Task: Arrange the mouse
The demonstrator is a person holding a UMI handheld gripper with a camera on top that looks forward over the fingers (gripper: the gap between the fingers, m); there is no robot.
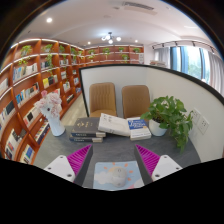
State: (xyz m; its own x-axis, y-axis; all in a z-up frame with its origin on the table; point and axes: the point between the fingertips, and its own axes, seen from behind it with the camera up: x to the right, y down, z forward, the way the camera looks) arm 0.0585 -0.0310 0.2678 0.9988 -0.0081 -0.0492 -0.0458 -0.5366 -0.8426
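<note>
mouse: not seen in view; nothing mouse-shaped on the desk ahead of the fingers. Direction from fingers and long axis: can't tell.
mousepad: pale blue-grey printed sheet, flat on desk, lying between the fingers and just ahead; looks like a mousepad, likely the target spot (judgement).
gripper: fingers spread wide, nothing between the pads, nothing pinched. Left pad and right pad flank the sheet, approx symmetrical.
nearest hand: only one gripper, hand-held; no hand visible.
next move (judgement): mouse must be located first, prob. outside this view; turning or lowering the gripper reqd before any grasp.
desk: dark grey top, holds all items below.
books: stack beyond left finger, spines toward camera; an open book leans against it at centre; second small stack to its right.
vase: white, w/ pale flowers, left of the books.
plant: green, potted, beyond right finger at desk's far right.
chairs: two tan seats behind desk, against a white partition.
room: library-type; bookshelves along left wall, windows far right, ceiling spots on.
</note>
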